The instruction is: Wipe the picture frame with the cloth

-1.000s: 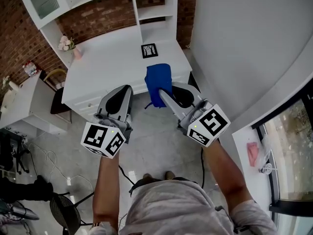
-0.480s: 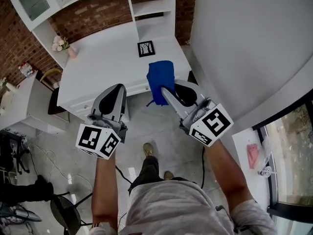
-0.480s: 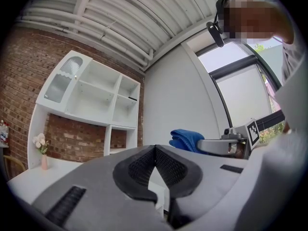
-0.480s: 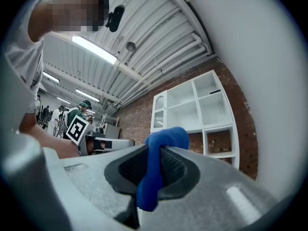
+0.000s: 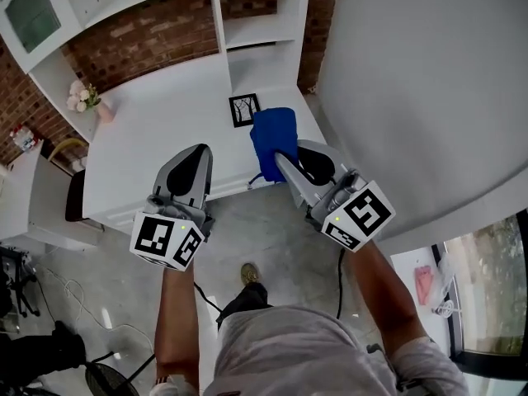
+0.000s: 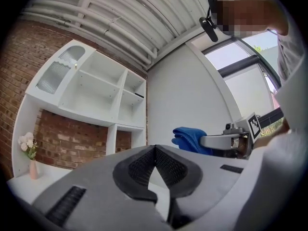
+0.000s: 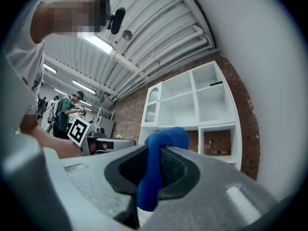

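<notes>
Small black-framed picture frame lies flat on the white desk, toward the back right corner, just in front of the lower cubby of the white shelf unit standing along the desk's back edge. Crumpled blue cloth sits just right of the frame in the head view, over the desk's right end near the front edge. Cloth to frame: looks apart. Cloth to desk: can't tell. Holding it is the right gripper, clamped on the cloth: the right gripper view shows blue fabric pinched between the black pads, a bunched fold sticking out past the tips and a tail hanging below them. Over on the other side the left gripper carries nothing, jaws pressed together, pads meeting at the tips in the left gripper view. It hovers over the desk's front edge, left of the frame and apart from it. Both grippers point toward the shelf unit, side by side, with marker cubes at the rear and bare forearms behind them. Pink vase with pale flowers stands at the desk's back left corner. Red brick wall runs behind the shelf unit, plain white wall off the desk's right end, grey floor under the person.
</notes>
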Action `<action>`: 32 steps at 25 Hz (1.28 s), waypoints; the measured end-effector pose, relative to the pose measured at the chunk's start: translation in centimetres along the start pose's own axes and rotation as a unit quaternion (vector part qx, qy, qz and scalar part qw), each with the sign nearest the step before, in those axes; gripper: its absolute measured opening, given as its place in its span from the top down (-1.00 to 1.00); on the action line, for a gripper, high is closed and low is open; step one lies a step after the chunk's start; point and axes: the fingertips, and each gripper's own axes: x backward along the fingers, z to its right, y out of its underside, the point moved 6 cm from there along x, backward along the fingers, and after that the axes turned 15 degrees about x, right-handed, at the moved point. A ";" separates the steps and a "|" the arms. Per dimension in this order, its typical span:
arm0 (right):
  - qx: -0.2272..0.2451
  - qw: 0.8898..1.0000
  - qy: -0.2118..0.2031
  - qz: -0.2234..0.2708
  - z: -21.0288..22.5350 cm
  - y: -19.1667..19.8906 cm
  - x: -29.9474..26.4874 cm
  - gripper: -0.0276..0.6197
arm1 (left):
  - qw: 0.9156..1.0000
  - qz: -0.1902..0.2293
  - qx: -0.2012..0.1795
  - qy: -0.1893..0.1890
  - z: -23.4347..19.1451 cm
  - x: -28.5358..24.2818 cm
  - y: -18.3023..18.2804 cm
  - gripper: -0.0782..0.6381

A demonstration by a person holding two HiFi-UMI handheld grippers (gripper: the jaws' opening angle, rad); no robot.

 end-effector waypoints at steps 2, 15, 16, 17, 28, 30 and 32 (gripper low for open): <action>0.014 1.000 0.003 -0.010 1.3 0.7 -2.5 0.77 | 1.000 -0.004 0.002 0.007 -2.7 -1.8 -0.4 0.78; 0.021 0.998 0.022 -0.051 9.0 7.6 -13.3 0.77 | 0.999 -0.037 0.017 0.036 -14.9 -12.7 0.0 0.78; 0.018 0.998 0.020 -0.052 9.4 8.2 -13.8 0.77 | 0.998 -0.041 0.020 0.034 -15.4 -13.3 0.3 0.78; 0.016 0.998 0.017 -0.053 9.9 8.8 -14.3 0.77 | 0.998 -0.044 0.022 0.032 -15.9 -14.0 0.6 0.78; 0.012 0.998 -0.039 -0.049 16.3 15.8 -20.0 0.77 | 0.997 -0.076 0.033 0.000 -20.5 -22.5 5.3 0.78; 0.006 0.998 -0.046 -0.049 17.7 17.4 -20.9 0.77 | 0.995 -0.088 0.032 -0.014 -21.4 -24.1 6.3 0.78; -0.004 0.997 -0.055 -0.053 18.8 19.3 -21.8 0.77 | 0.994 -0.103 0.032 -0.031 -22.4 -25.4 7.4 0.78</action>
